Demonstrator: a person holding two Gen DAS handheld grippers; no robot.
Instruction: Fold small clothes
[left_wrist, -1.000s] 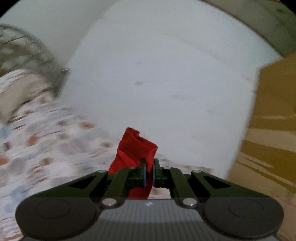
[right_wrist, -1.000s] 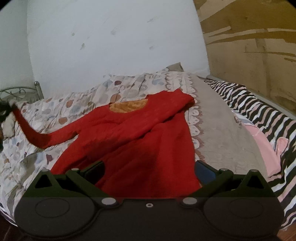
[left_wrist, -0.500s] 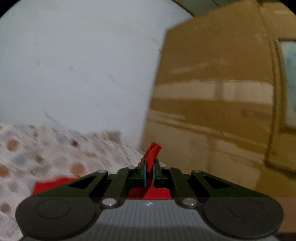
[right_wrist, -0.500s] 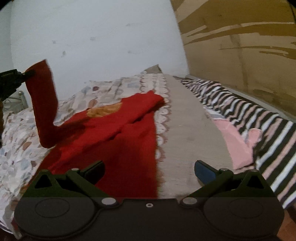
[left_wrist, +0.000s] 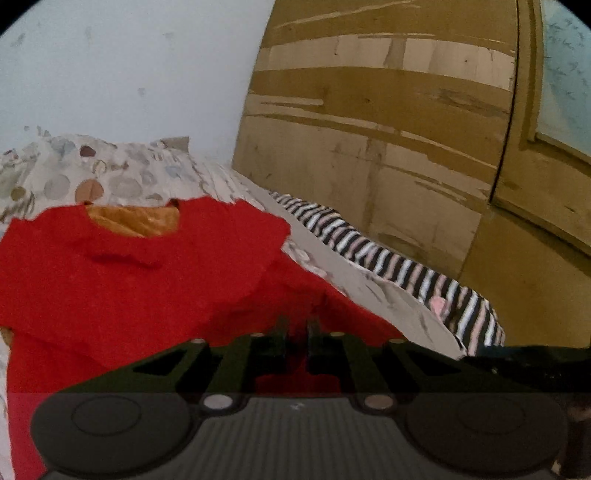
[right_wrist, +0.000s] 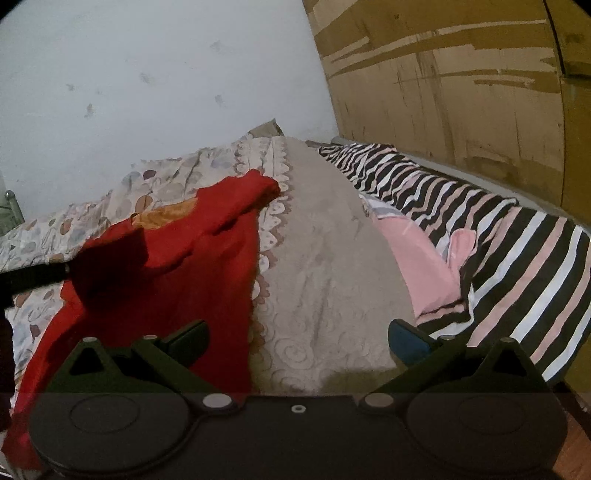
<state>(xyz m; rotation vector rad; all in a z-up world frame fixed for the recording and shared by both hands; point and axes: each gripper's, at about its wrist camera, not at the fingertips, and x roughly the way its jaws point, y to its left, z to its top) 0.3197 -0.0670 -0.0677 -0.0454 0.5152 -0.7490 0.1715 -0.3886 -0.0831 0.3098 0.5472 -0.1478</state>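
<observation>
A small red garment with an orange lining at its neck lies spread on the bed. One sleeve is folded across its body. My left gripper is low over the red cloth. Its jaws are opening, a narrow gap shows between them, and red sleeve cloth still lies in that gap. In the right wrist view the left gripper reaches in from the left edge to the folded sleeve. My right gripper stands wide open over the garment's right edge and the beige bedspread, holding nothing.
A beige lace bedspread runs beside the garment. Right of it lie a pink cloth and black, white and pink striped bedding. A patterned sheet covers the far end of the bed. A wooden panel wall borders the bed's right side.
The left gripper carried the red sleeve up, swung it right and lowered it onto the garment's body; its jaws have parted a little. The right gripper shifted slightly and stayed open.
</observation>
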